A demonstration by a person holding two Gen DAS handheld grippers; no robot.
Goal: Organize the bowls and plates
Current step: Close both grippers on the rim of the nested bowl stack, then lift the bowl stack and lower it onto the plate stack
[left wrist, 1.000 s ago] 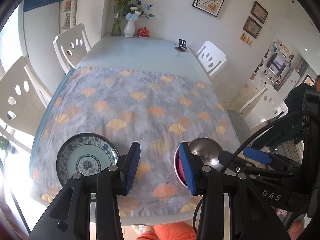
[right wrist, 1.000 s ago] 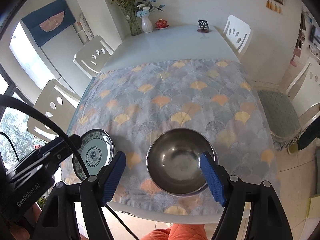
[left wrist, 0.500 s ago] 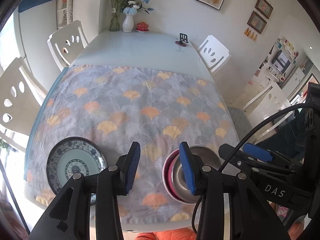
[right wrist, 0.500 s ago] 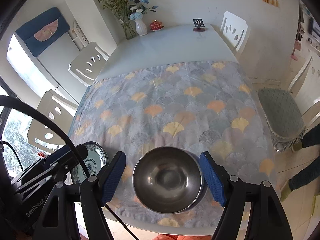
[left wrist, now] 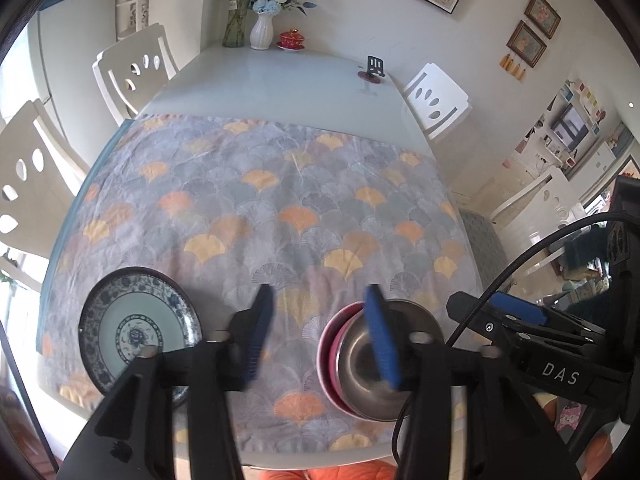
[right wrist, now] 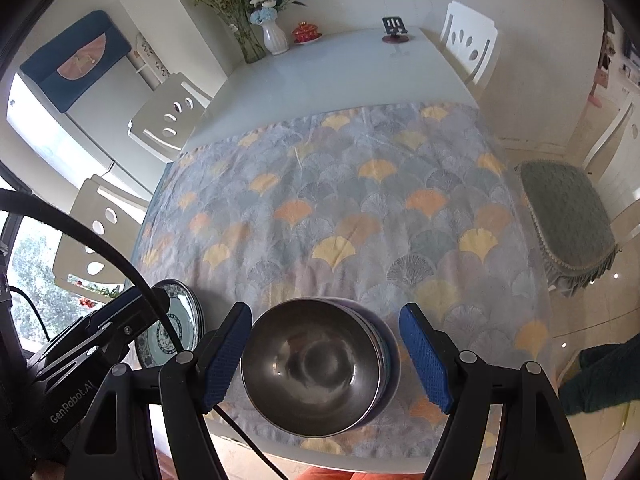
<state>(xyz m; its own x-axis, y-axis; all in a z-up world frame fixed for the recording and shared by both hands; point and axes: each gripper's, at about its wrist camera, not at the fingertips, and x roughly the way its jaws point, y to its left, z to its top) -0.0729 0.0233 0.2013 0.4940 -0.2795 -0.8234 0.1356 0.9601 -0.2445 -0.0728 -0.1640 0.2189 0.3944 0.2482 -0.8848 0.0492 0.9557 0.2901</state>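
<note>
A steel bowl (right wrist: 312, 368) sits nested in a stack of bowls near the table's front edge; the left wrist view shows it (left wrist: 360, 364) inside a pink bowl (left wrist: 330, 344). A blue-patterned plate (left wrist: 138, 330) lies at the front left, also in the right wrist view (right wrist: 182, 330). My right gripper (right wrist: 326, 358) is open, jaws wide on either side of the steel bowl and above it. My left gripper (left wrist: 320, 334) is open and empty, between the plate and the bowls, its right finger in front of the bowl stack.
A patterned cloth (left wrist: 260, 208) covers the near half of the table. A vase of flowers (left wrist: 260, 28), a red lidded pot (left wrist: 292, 38) and a small black stand (left wrist: 374, 68) sit at the far end. White chairs (left wrist: 136, 68) surround the table.
Both grippers have pulled back and up from the table. The steel bowl stays on the stack, free of the right jaws. The left gripper has drifted slightly right.
</note>
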